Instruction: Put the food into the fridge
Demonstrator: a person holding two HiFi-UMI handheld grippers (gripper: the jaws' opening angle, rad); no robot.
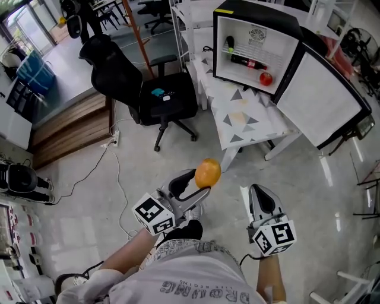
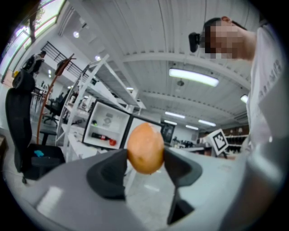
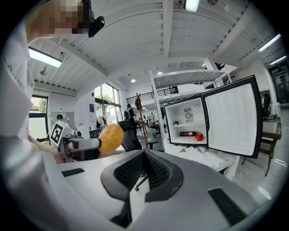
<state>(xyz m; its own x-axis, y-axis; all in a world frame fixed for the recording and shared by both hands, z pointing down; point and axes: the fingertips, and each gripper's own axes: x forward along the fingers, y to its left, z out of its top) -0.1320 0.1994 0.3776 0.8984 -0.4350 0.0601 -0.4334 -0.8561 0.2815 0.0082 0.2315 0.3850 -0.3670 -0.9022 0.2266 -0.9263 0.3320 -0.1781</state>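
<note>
Floor point(image 1: 309, 196) gap to the open fridge point(image 1: 249, 12) at 1 o'clock is long, and left gripper point(image 1: 203, 180) pinches the round orange point(image 1: 208, 172) only at its tips while right gripper point(image 1: 259, 191) sits pressed together, empty, so a jolt en route could pop it loose.

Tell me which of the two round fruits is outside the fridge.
The orange one, clamped in the left tongs over the floor. The red one sits inside the fridge beside a dark bottle.
</note>
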